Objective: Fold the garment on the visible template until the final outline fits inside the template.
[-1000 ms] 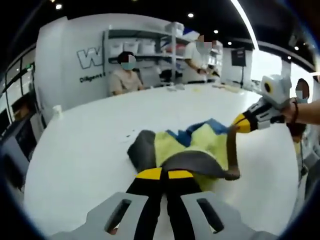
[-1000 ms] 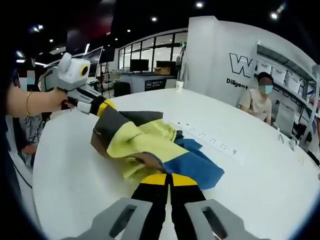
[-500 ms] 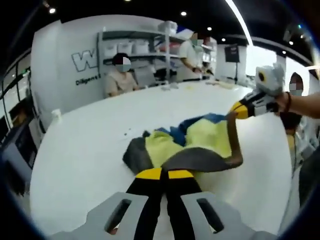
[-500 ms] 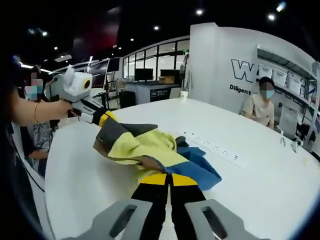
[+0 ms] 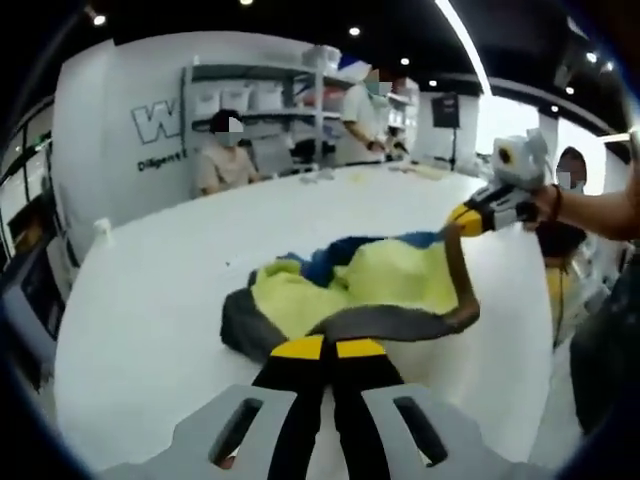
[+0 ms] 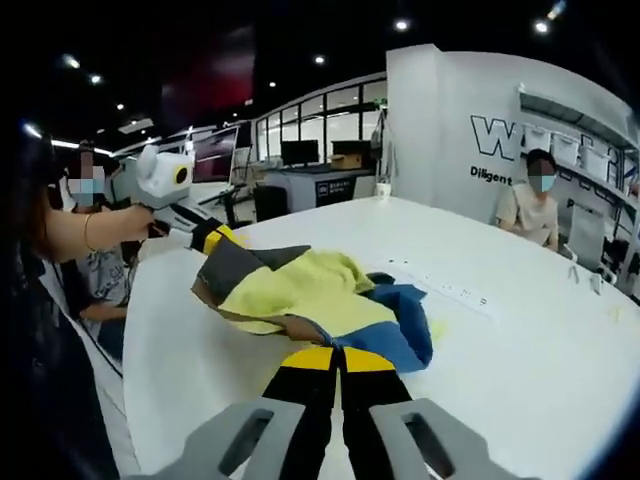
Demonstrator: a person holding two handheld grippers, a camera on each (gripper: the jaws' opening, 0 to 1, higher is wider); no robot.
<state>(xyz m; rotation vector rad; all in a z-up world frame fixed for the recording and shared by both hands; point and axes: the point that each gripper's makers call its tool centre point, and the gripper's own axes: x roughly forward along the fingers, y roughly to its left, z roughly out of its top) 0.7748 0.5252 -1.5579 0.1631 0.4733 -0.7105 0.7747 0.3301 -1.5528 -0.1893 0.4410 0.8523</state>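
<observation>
Your left gripper (image 5: 329, 347) and right gripper (image 6: 338, 358) each have jaws clamped on the garment (image 5: 350, 285), bunched mid-table (image 5: 150, 300), with bare tabletop all around it.

In the left gripper view we look low and close along the jaws over the garment (image 5: 350, 285) toward the shelves (image 5: 265, 100). The right gripper view faces the windows (image 6: 320, 100). Both share the garment and table (image 5: 150, 300).

Garment (image 5: 360, 290) on table (image 5: 150, 330), between hand-held grippers.
</observation>
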